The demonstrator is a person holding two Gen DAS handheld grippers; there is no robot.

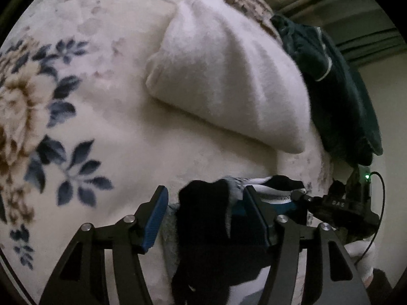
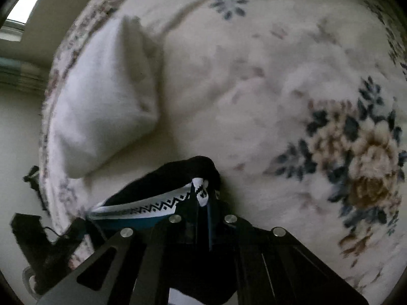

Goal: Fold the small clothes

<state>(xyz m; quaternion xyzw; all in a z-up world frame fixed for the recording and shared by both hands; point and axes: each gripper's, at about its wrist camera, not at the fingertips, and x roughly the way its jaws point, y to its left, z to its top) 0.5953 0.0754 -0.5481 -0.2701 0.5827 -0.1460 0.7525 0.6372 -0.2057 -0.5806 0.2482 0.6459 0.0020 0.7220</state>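
Note:
A small black garment with a white zigzag-patterned band and blue trim hangs over a floral blanket. My left gripper is open, its blue pads on either side of the garment's black fabric. My right gripper is shut on the garment's patterned edge; it also shows in the left wrist view at the right. A folded white fluffy garment lies on the blanket beyond, also in the right wrist view.
A dark green garment lies at the blanket's right edge, beside the white one. Curtains and a wall stand behind. The floral blanket spreads wide to the right of my right gripper.

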